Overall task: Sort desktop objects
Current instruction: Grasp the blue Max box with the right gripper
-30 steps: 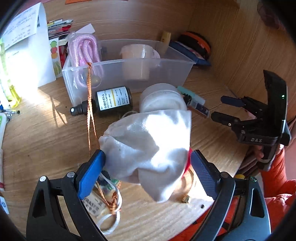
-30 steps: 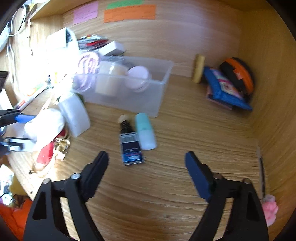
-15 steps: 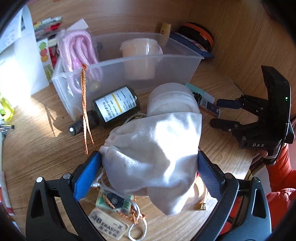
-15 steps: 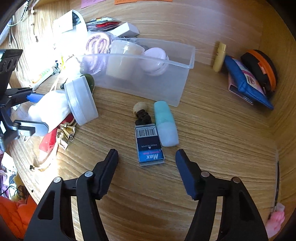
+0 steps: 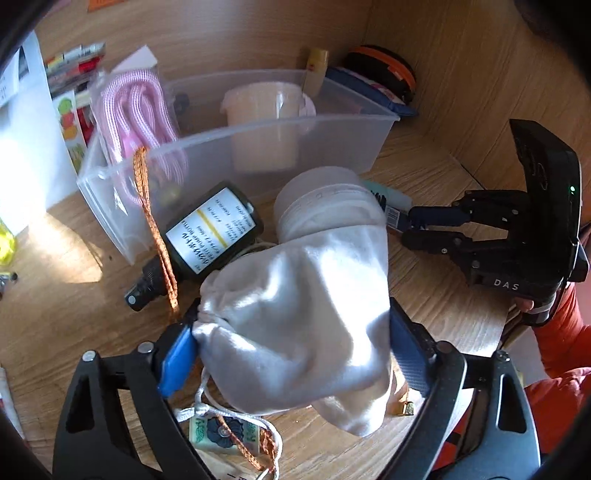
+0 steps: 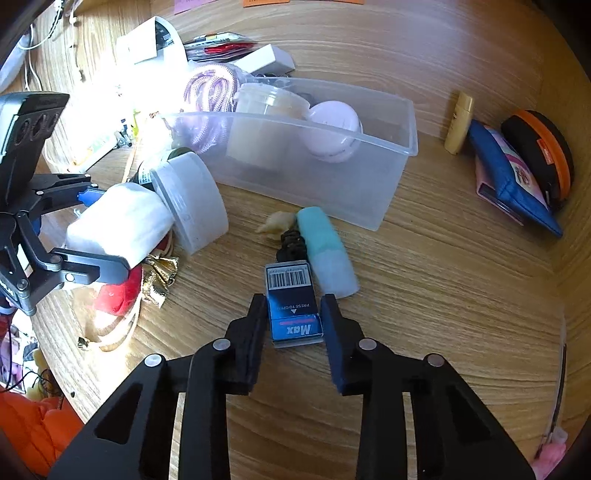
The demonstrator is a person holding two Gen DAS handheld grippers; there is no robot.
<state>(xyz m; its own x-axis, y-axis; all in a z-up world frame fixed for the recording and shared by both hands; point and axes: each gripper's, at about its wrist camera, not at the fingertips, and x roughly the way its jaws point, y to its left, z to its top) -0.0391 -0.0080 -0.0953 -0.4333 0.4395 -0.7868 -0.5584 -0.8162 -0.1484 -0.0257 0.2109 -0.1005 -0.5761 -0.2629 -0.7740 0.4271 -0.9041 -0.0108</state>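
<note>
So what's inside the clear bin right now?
In the clear bin: a pink rope, a beige lidded cup and a pale purple round case. A dark item behind the cup is mostly hidden, and the bin floor under them can't be seen.

A wood-grain table [image 6: 443, 295] enclosed by matching wooden walls

The back wall [image 6: 369, 44] and the right side wall [image 5: 480, 74] are joined in a corner, coloured paper notes [image 6: 266, 2] are seen stuck on the back wall, and strong sunlight is cast across the table's left part.
</note>
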